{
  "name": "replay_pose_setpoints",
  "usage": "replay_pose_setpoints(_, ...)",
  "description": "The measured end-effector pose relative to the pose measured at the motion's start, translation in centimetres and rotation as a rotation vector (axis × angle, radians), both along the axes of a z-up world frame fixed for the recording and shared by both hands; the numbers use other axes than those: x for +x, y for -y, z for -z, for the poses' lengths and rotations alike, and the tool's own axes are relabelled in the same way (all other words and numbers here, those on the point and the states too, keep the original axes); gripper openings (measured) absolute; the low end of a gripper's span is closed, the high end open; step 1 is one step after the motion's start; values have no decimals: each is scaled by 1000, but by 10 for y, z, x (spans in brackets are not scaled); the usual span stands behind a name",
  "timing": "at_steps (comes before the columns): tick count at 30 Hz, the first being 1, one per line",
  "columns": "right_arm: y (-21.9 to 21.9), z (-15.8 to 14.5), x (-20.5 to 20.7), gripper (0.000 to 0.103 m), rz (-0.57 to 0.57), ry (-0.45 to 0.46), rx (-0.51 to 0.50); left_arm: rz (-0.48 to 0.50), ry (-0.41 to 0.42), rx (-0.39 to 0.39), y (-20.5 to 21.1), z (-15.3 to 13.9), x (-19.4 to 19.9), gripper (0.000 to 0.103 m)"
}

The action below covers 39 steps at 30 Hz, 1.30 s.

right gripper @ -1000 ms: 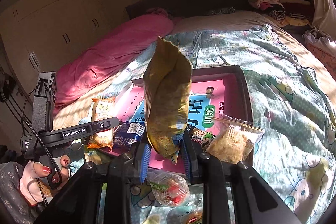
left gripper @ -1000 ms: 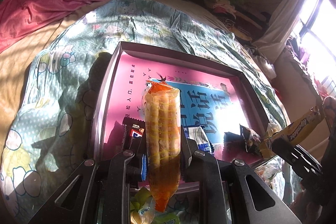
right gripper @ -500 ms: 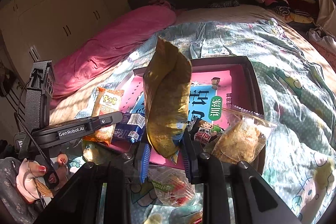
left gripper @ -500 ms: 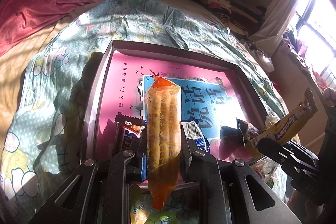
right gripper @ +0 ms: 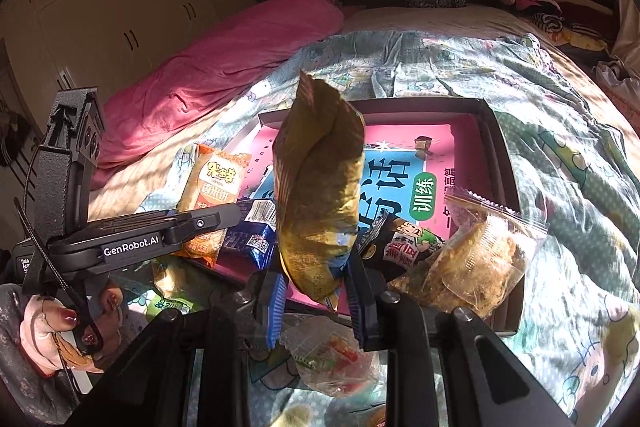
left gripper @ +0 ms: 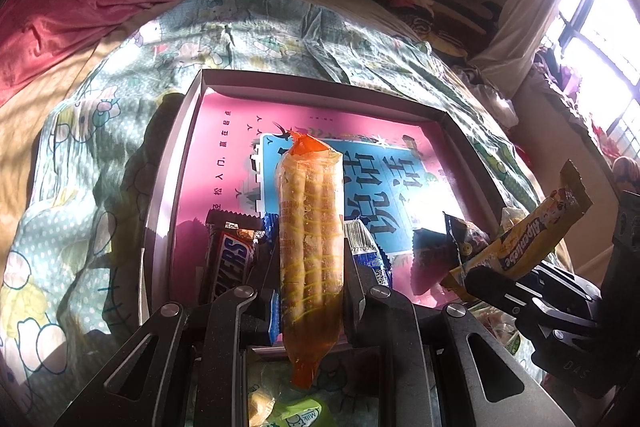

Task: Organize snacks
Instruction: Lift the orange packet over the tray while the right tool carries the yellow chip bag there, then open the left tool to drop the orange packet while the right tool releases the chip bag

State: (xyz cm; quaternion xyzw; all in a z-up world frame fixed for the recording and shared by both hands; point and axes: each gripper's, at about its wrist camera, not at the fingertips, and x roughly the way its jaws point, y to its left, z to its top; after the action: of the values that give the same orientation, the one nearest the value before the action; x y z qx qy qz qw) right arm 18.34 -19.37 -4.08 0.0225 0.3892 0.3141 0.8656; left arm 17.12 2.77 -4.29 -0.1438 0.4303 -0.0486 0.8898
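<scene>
I am gripping the orange rice-cracker sleeve (left gripper: 311, 247) low on its body with the left gripper (left gripper: 310, 275), jaws nearly shut on it, light, crackly and probably brittle inside. The right gripper (right gripper: 316, 291) is pinching the yellow candy bag (right gripper: 318, 203) by its bottom seam, soft and slippery film, jaws fully closed. Both are hanging over the near rim of the pink-lined box (left gripper: 168, 187) on the bedspread (right gripper: 560, 131).

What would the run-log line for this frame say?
left gripper: shut on orange biscuit pack | right gripper: shut on yellow candy pack | both above tray | neither released
</scene>
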Motion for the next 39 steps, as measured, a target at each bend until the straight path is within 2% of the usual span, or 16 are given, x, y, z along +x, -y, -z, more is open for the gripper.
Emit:
replay_pose_setpoints(4,0,5,2,27,9,-23,-15,1,0,1,0,0,0,22)
replay_pose_setpoints(16,2,6,0,28,24,-17,-24,-33,-5,4,-9,0,0,22)
replay_pose_setpoints(31,10,-2,0,30,52,2,16,-76,-4,9,-17,-4,9,23)
replay_pose_setpoints(39,13,-6,-3,31,60,16,36,-82,-18,-14,-21,-3,13,24)
